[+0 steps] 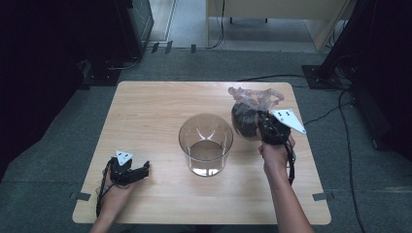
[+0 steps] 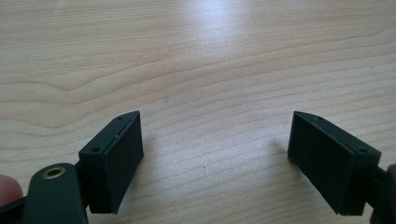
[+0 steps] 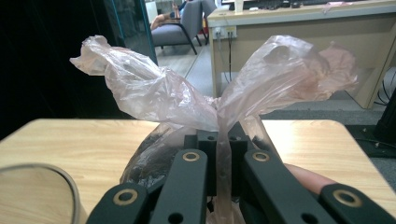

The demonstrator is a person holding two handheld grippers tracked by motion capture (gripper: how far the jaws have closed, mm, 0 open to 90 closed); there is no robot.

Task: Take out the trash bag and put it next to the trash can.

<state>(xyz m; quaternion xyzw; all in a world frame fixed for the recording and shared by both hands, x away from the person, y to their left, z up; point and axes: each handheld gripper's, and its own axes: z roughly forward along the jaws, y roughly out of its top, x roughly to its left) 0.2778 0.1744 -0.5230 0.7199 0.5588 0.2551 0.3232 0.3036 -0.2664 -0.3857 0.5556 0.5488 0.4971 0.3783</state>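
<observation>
Handling: thin, translucent pinkish plastic bag with dark contents [image 1: 248,116] looks soft and crumpling; the film is probably slippery and could tear, so the gathered neck is the safest place to hold.
Weight: judged light to moderate, since the dark load bulges the bag's lower part; what is inside cannot be told.
Bag position: right of centre in the high view, just beside the clear round glass-like container [image 1: 206,144].
Right gripper [image 3: 218,175]: jaws pinched together on a strip of the bag's film below its two flared ears.
Left gripper [image 2: 215,161]: jaws spread wide apart over bare wood, holding nothing, lower left in the high view.
Table: pale wood-grain tabletop [image 1: 145,116].
Writing: no brand, label or lettering readable anywhere.
</observation>
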